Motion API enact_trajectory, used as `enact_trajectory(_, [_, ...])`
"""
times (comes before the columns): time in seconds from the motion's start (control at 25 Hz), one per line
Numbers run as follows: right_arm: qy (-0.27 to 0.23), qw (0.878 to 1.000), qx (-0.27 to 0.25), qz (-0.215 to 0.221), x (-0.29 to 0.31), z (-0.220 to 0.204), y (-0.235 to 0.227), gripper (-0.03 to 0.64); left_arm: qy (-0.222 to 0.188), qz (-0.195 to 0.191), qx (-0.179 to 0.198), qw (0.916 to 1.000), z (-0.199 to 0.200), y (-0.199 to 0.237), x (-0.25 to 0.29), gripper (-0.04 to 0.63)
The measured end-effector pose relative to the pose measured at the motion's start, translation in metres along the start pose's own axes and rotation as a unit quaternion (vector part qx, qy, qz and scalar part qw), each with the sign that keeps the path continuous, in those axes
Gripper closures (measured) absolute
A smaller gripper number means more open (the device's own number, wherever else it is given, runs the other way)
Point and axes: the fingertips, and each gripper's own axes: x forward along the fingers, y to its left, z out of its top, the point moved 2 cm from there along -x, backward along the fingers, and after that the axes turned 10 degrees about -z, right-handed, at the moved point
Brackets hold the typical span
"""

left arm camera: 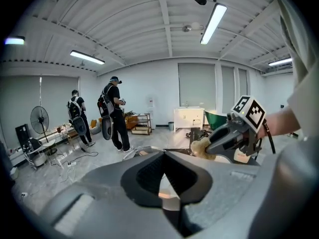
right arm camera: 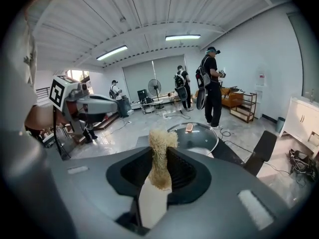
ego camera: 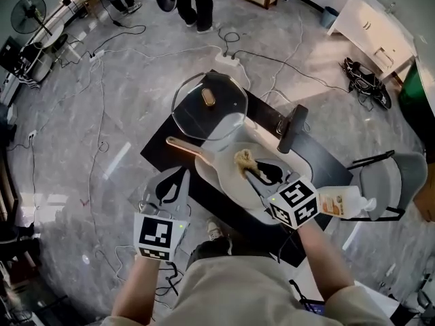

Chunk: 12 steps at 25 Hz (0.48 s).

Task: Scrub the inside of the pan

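On my head view the white pan [ego camera: 216, 179] sits in the middle of the frame on a black table [ego camera: 163, 151]. Its wooden handle [ego camera: 181, 145] runs toward the upper left.

My right gripper [ego camera: 251, 175] reaches in from the lower right with its jaws clamped on a tan fibre scrubber [ego camera: 242, 159]. In the right gripper view the tuft stands up between the jaws, and pale pan surface shows through the gap beneath it. The scrubber is over the inside of the pan, near its centre; whether it presses on the surface I cannot tell.

My left gripper [ego camera: 183, 174] hangs at the lower left of the pan, just beside its rim and below the handle — jaws brought together with nothing between them.

A glass lid [ego camera: 221, 117] with a wooden knob [ego camera: 208, 98] lies flat just above the pan, at the upper centre of the frame. A pale bottle [ego camera: 342, 202] with an orange label shows at the right — just beside my right gripper. Two people [ego camera: 197, 2] stand at the top of the frame, well apart from the table.
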Motion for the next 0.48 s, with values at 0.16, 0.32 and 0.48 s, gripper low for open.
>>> enact_trajectory(0.16, [0.041, 0.999, -0.013, 0.026, 0.025, -0.030, 0.001, 0.520, 0.021, -0.010, -0.006, 0.9997, -0.016, -0.002, 0.020, 0.594])
enact_trajectory(0.32, [0.083, 0.994, -0.035, 0.058, 0.046, -0.061, 0.006, 0.520, 0.043, -0.020, -0.023, 0.9986, -0.041, -0.003, 0.035, 0.594])
enact_trajectory(0.48, [0.119, 0.988, -0.046, 0.085, 0.062, -0.090, 0.011, 0.520, 0.064, -0.029, -0.035, 0.9969, -0.064, -0.007, 0.049, 0.594])
